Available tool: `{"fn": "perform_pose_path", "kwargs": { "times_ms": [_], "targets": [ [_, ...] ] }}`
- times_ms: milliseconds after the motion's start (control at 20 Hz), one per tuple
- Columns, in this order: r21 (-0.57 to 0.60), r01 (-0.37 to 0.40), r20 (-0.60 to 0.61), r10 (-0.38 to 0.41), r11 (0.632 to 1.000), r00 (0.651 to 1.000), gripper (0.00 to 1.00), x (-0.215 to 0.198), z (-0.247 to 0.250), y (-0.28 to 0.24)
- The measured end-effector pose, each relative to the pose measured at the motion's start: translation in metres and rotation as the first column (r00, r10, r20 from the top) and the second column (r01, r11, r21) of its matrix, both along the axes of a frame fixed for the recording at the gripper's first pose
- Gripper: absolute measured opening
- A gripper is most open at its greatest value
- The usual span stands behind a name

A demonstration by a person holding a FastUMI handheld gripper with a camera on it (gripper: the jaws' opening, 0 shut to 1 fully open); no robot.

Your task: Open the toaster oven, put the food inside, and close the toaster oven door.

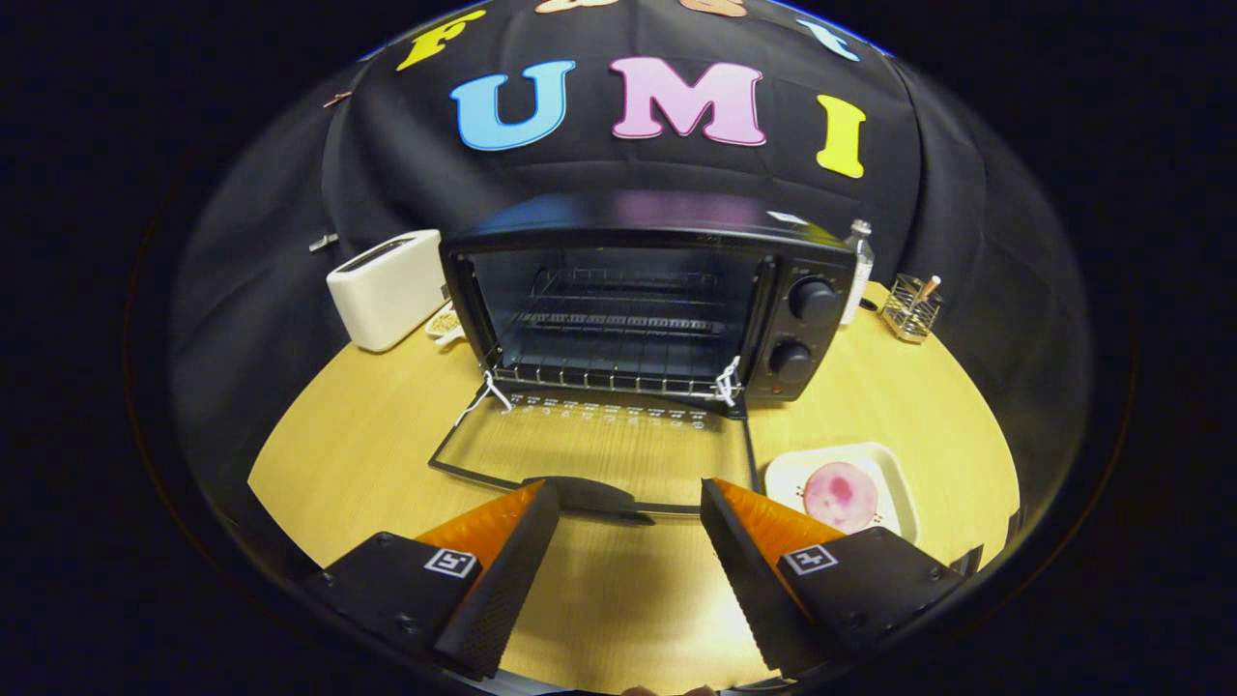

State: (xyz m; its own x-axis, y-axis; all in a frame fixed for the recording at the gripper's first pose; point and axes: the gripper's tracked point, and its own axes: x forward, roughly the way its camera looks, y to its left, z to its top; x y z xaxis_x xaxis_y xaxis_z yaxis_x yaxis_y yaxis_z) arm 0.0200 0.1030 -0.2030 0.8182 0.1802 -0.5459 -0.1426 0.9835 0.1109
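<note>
Door (589,454) of the toaster oven (638,300) lies dropped flat, so I judge opening done; loading and closing remain. My gripper (630,495) fingers stand apart, empty, handle just ahead. Left to right on the wooden table (358,435): toaster (387,288) at 10 o'clock, food (840,495) on its tray (899,478) at 3

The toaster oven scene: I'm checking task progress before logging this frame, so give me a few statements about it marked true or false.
1. The toaster oven door is folded down open. True.
2. The food already sits on the oven rack. False: it lies on a white tray on the table, right of the open door.
3. The gripper is shut on the door handle. False: its fingers stand open, with the handle just ahead between them.
4. A white toaster stands left of the oven. True.
5. The oven has two knobs on its right side. True.
</note>
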Motion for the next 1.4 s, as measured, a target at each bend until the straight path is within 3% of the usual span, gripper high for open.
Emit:
{"fn": "perform_pose_path", "kwargs": {
  "times_ms": [400, 750, 850, 1150, 1400],
  "targets": [
    [-0.017, 0.131, 0.068, -0.13, 0.991, 0.989, 0.98, 0.003, 0.048, -0.131],
    [-0.02, 0.233, -0.095, -0.234, 0.972, 0.968, 0.98, 0.008, -0.014, -0.24],
    [-0.031, 0.214, -0.151, -0.216, 0.976, 0.965, 0.98, 0.009, -0.036, -0.257],
    [-0.044, 0.057, -0.251, -0.066, 0.997, 0.966, 1.0, 0.009, -0.074, -0.266],
    [-0.002, -0.032, -0.344, 0.029, 0.999, 0.938, 1.0, 0.009, -0.105, -0.256]
  ]
}}
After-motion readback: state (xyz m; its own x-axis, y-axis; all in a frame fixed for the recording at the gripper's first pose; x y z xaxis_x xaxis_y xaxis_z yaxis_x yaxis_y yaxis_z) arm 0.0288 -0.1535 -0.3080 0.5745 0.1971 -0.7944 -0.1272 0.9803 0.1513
